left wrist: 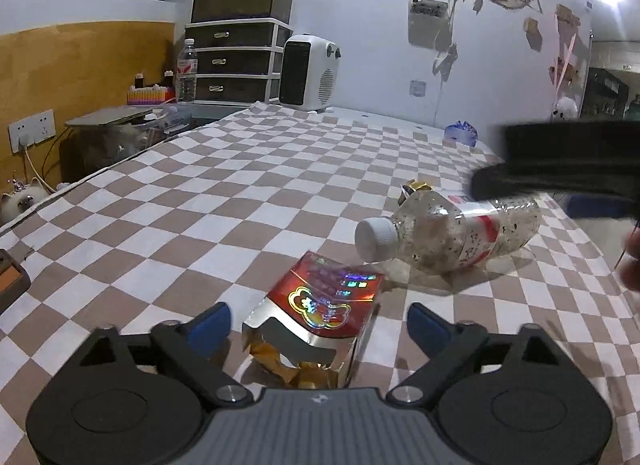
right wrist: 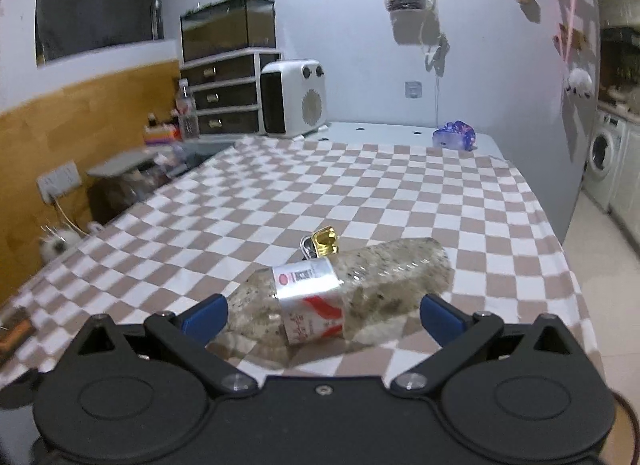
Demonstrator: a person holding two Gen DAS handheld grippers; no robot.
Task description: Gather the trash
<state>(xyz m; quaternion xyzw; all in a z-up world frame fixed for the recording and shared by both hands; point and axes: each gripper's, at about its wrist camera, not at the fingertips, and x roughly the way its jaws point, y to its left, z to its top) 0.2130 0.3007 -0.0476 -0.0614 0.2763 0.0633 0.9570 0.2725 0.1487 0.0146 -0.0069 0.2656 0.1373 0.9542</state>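
Note:
A crushed red and silver cigarette pack [left wrist: 320,317] with gold foil lies on the checkered tablecloth [left wrist: 240,193] between the fingers of my open left gripper [left wrist: 318,323]. A clear plastic bottle [left wrist: 448,231] with a white cap and red-white label lies on its side beyond it. In the right wrist view the same bottle [right wrist: 340,297] lies between the fingers of my open right gripper [right wrist: 324,315]. A small gold and silver wrapper [right wrist: 322,243] lies just behind the bottle. The right gripper shows as a dark blur [left wrist: 560,169] above the bottle.
A white heater [left wrist: 310,75], a dark drawer unit [left wrist: 236,61] and a water bottle [left wrist: 187,71] stand at the table's far end. A blue-purple crumpled bag [right wrist: 454,135] lies at the far right. The table's right edge [right wrist: 560,233] drops to the floor.

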